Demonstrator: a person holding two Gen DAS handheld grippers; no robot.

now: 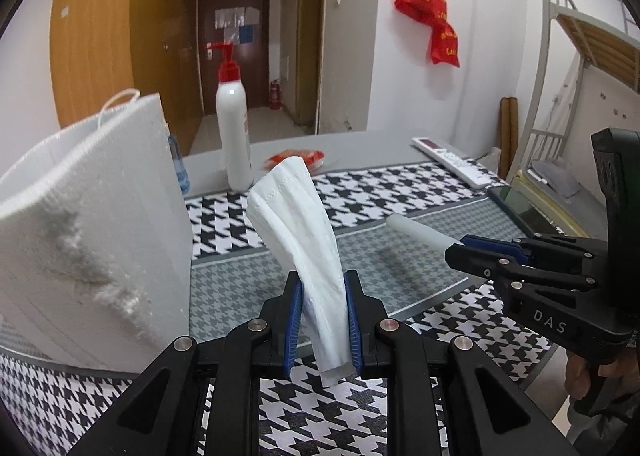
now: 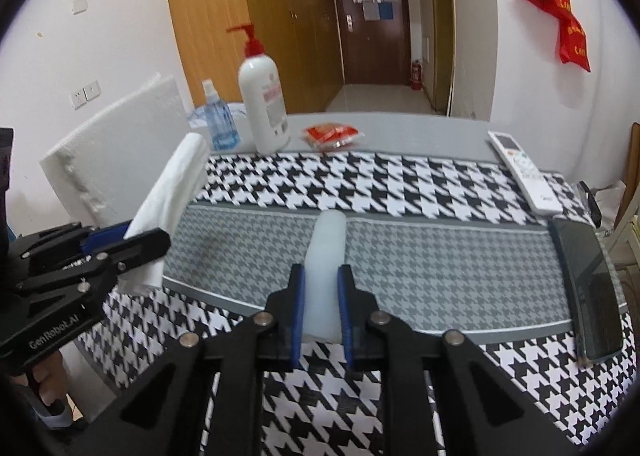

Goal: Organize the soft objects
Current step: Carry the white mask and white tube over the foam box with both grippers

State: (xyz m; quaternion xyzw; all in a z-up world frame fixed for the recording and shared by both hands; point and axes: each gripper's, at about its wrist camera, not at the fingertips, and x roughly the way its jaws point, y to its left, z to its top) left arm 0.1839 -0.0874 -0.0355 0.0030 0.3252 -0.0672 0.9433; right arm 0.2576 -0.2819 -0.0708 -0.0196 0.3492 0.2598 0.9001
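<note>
Closest to the left camera, at 6 o'clock, the left gripper [image 1: 323, 320] pinches a folded white tissue [image 1: 298, 223] between its blue pads [image 1: 295, 316]. The tissue sticks up and leans toward 11 o'clock, and its bottom end hangs below the pads. It is off the checked cloth [image 1: 400, 191], up in the air. At 3 o'clock in that view the right gripper [image 1: 456, 248] is pressed on a pale soft stick [image 1: 416, 232], which pokes out toward 9 o'clock. In the right camera the same stick [image 2: 325, 256] sits between the blue pads [image 2: 344, 304] at 6 o'clock and points to 12 o'clock, also held above the cloth. A big white foam block [image 1: 92, 223] stands at 9 o'clock, just beside the tissue. I think a few things could go wrong. The tissue is thin and floppy, so it could slide out if the pinch is weak, or tear if it gets pulled. It could brush the foam block and bend over. The stick looks squishy, so a hard squeeze could make it pop out. The two grippers are near each other and could bump. The tall white bottle [image 1: 234, 123] at 12 o'clock could tip over if something knocks it. The phone [image 2: 588, 288] at 3 o'clock lies near the table edge and could get pushed off.
</note>
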